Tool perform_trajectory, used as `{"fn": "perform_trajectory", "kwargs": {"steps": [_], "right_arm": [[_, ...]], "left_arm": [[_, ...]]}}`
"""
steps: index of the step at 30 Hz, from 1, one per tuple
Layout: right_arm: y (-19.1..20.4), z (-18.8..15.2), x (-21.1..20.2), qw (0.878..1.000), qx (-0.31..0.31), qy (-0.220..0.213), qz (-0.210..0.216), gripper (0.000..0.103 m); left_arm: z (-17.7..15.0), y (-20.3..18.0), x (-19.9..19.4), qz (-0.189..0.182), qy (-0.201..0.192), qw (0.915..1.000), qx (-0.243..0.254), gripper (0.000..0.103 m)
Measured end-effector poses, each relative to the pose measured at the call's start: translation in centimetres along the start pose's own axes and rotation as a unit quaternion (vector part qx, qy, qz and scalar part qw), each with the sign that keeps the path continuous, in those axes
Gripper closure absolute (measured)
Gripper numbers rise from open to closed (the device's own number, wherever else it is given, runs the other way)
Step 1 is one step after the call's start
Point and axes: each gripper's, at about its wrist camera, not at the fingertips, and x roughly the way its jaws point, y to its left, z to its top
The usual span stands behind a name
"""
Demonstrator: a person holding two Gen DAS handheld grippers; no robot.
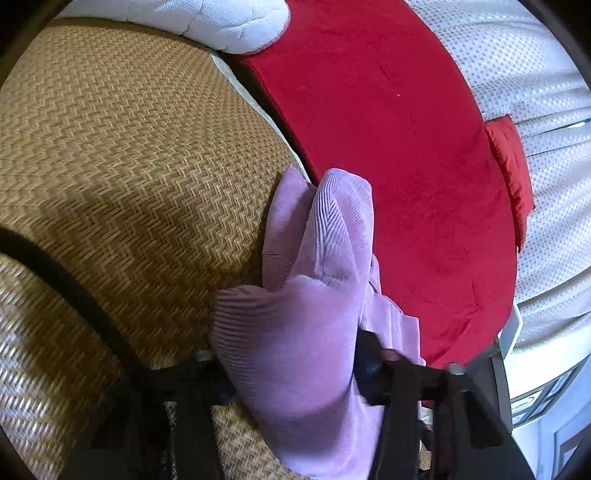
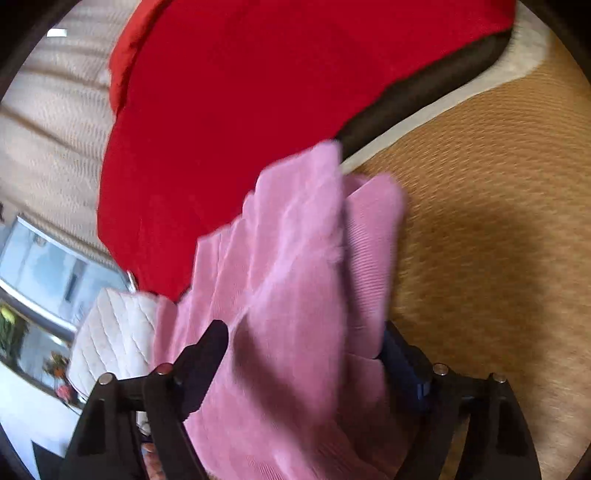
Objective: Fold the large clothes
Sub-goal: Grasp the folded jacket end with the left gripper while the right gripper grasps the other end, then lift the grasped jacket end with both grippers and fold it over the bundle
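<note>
A lilac ribbed garment [image 1: 317, 258] lies bunched at the edge of a woven straw mat [image 1: 129, 147], against a red blanket [image 1: 388, 129]. My left gripper [image 1: 291, 365] stands partly apart with the cloth heaped loosely between and over its fingers. Its left finger is hidden under the cloth. In the blurred right wrist view the same garment [image 2: 295, 240] fills the gap of my right gripper [image 2: 303, 332]. That gripper is wide open, and its left finger [image 2: 210, 347] stands clear in front of the cloth.
The red blanket [image 2: 240, 110] covers the far side of the bed. A white quilted pillow [image 1: 221, 18] lies at the mat's far end. A dotted white curtain [image 1: 535, 92] hangs beyond. A black cable [image 1: 55, 273] crosses the mat. A window [image 2: 44, 266] is at left.
</note>
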Motion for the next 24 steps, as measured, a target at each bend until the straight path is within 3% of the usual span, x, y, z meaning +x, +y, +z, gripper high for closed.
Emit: {"fn": "perform_trajectory", "kwargs": {"steps": [1,2,3,9,14,19,22,24], "right_arm": [[1.0,-0.3,0.8,0.999,-0.025,0.005,-0.019,0.031],[1.8,-0.6,1.4,0.999,-0.035,0.011,-0.031,0.046],[2.4,-0.9,1.6,0.998,-0.043,0.014,-0.033,0.056],[6.1,-3.9,-0.3,0.990,-0.121,-0.009,-0.071,0.067],[7.2,-6.7,-3.0,0.989,-0.135,-0.007,-0.061,0.068],[6.0,-10.7,-5.0,0.992,-0.118,0.022,-0.040,0.068],[4.8,-11.7,-5.5,0.995,-0.089,0.030,-0.046,0.046],[4.9,-11.5,-6.6,0.997,-0.059,0.022,-0.044,0.042]], "left_arm": [[0.2,0.1,0.2,-0.002,0.001,1.0000,0.001,0.071],[0.2,0.0,0.3,-0.002,0.002,1.0000,0.003,0.080],[0.4,-0.6,0.6,-0.002,0.003,1.0000,0.005,0.082],[0.7,-1.8,-0.9,-0.004,0.001,0.9999,0.012,0.088],[0.0,-0.8,-4.8,-0.003,0.016,0.9998,0.014,0.089],[-3.1,1.2,-8.9,0.014,0.013,0.9983,0.055,0.088],[-3.2,2.5,-8.8,0.025,0.018,0.9989,0.035,0.076],[-2.8,2.9,-8.6,0.014,0.016,0.9997,0.009,0.067]]}}
